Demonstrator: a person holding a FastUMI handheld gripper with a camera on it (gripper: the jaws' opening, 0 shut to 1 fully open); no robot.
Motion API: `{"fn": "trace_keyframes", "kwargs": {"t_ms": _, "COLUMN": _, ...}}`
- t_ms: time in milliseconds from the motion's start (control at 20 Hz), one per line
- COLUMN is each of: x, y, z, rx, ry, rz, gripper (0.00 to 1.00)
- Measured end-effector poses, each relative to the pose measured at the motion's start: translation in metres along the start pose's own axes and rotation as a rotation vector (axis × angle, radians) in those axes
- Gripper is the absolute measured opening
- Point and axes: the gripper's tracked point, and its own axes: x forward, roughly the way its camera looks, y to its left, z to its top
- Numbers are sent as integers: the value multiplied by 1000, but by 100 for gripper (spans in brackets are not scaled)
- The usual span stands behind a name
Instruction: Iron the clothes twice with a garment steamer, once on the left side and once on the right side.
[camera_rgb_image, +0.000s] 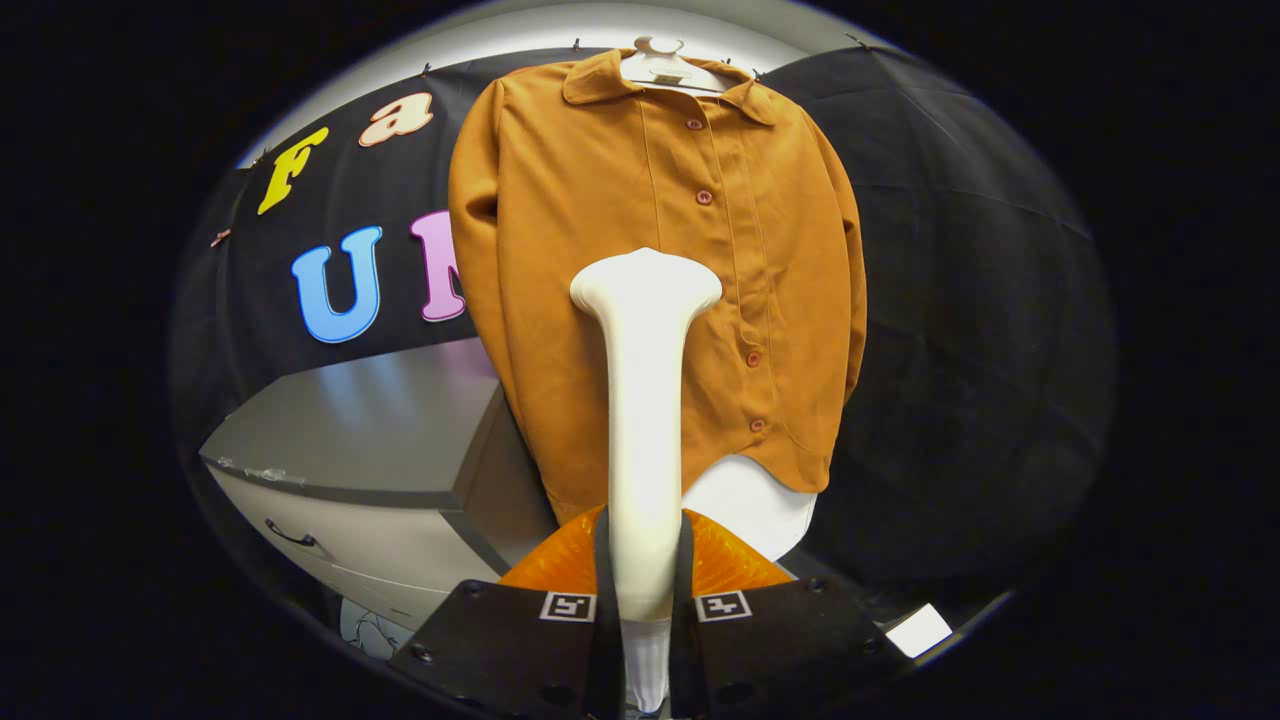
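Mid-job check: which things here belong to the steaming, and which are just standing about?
Job:
- garment steamer, clamped between the gripper fingers, its head up against the shirt front
- orange shirt, buttoned, hanging on a white hanger

Standing about:
- grey drawer cabinet beside the shirt
- white object below the shirt hem, too hidden to identify

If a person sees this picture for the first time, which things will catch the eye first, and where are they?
The eye goes first to the brown-orange shirt, buttoned and hanging on a white hanger against the black cloth wall. Next comes the white garment steamer, held upright between the fingers of the gripper, its wide head in front of the shirt's middle. A grey cabinet with a drawer stands beside the shirt, lower down.
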Motion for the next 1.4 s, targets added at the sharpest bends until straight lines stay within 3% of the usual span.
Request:
{"fn": "trace_keyframes", "kwargs": {"t_ms": 500, "x": -9, "y": -11, "z": -82, "rx": -6, "ry": 164, "rz": -8, "gripper": 21}}
{"fn": "trace_keyframes", "kwargs": {"t_ms": 700, "x": -22, "y": -8, "z": -87, "rx": 7, "ry": 151, "rz": 16, "gripper": 21}}
{"fn": "trace_keyframes", "kwargs": {"t_ms": 900, "x": -33, "y": -4, "z": -48, "rx": -1, "ry": 68, "rz": 40, "gripper": 21}}
{"fn": "trace_keyframes", "kwargs": {"t_ms": 1400, "x": -83, "y": 7, "z": 129, "rx": -5, "ry": -300, "rz": 93, "gripper": 21}}
